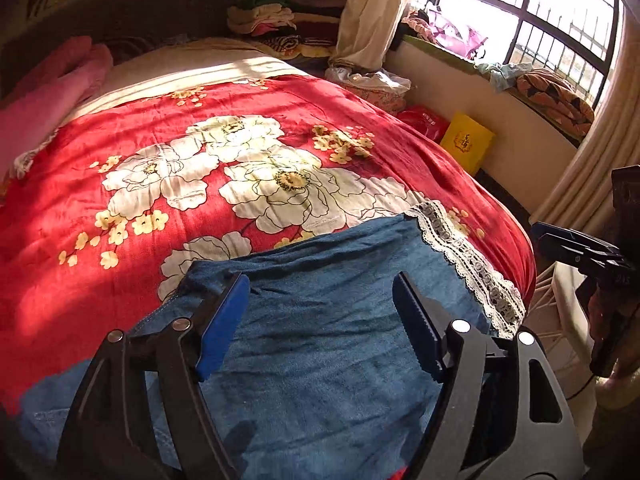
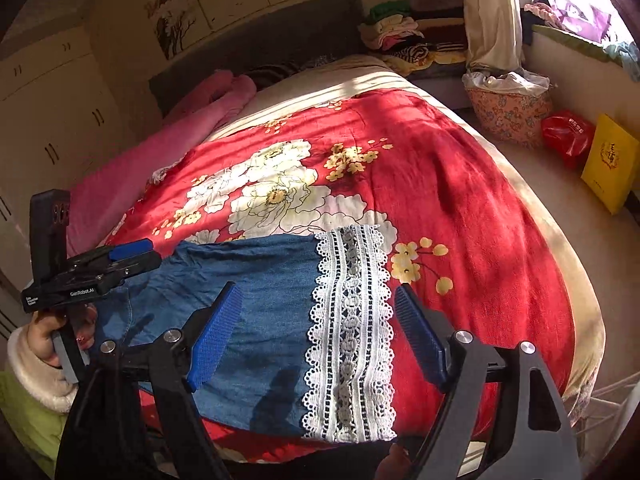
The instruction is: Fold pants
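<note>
Blue denim pants (image 1: 320, 360) with a white lace hem (image 1: 460, 256) lie flat on the red floral bedspread (image 1: 200, 112), near the bed's front edge. My left gripper (image 1: 320, 292) hovers over the denim, open, with nothing between its blue pads. In the right wrist view the pants (image 2: 260, 280) spread from the left to the lace hem (image 2: 352, 320). My right gripper (image 2: 318, 296) stands open above that hem end, holding nothing. The left gripper (image 2: 136, 256) shows side-on at the pants' left end, held by a hand (image 2: 44, 332). The right gripper (image 1: 544, 236) shows at the right edge of the left wrist view.
A pink blanket (image 2: 192, 120) lies along the bed's left side. Piled clothes (image 2: 400, 36) sit at the headboard corner. On the floor right of the bed stand a floral bag (image 2: 508, 108), a red bag (image 2: 566, 136) and a yellow box (image 2: 610, 160). A wardrobe (image 2: 52, 100) stands at left.
</note>
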`<state>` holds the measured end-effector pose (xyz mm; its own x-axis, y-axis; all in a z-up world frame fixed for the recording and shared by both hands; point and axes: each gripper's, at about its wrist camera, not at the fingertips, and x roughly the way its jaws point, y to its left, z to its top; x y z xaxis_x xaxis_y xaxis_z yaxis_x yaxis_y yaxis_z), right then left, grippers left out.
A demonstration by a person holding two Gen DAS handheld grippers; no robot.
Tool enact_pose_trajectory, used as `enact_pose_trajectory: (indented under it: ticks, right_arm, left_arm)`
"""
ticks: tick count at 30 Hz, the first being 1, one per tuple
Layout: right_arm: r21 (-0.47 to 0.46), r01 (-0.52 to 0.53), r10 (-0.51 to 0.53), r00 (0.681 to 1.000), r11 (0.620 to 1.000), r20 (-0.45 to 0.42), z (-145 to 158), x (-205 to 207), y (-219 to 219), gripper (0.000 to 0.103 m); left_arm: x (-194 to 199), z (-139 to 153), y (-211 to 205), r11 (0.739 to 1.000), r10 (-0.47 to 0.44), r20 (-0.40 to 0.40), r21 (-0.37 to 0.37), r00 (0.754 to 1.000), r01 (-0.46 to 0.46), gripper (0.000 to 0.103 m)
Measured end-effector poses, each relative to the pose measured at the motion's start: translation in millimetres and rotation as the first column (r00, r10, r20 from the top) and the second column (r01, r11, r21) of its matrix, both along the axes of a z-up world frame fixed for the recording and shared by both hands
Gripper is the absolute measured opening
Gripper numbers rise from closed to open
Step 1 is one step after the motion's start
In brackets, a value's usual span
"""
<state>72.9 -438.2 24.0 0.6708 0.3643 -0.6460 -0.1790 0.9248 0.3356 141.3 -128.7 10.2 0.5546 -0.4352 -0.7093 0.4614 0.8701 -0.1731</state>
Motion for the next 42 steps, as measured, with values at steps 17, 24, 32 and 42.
enact_pose_trajectory:
  ticks: [17,24,32,42]
  right_arm:
    - [0.215,0.188,-0.142,0.967,0.958,-0.211,-71,-60,-17,0.083]
    - [0.264,0.230,-0.159,0.951,0.937,-0.264,-92,-44,-24,0.083]
    - [0.348,0.201,-0.115,0.961,0.916,-0.253,-100,-40,-17,0.044]
    - [0.396,0.207,-0.107,0.960,0.895,-0.259,-105,-29,-14,0.027]
  left_arm:
    - [4,-2,-111,0.945,-0.277,-0.031,0.174,0.960,0.278,0.085]
    - [62,-25,-143,0.928,-0.293,-0.084,0.213,0.952,0.305,0.085]
    - [103,-56,-170,0.915,-0.348,-0.180,0.148,0.920,0.375,0.085]
    - [109,-77,-172,0.896,-0.426,-0.289,0.000,0.858,0.445,0.026]
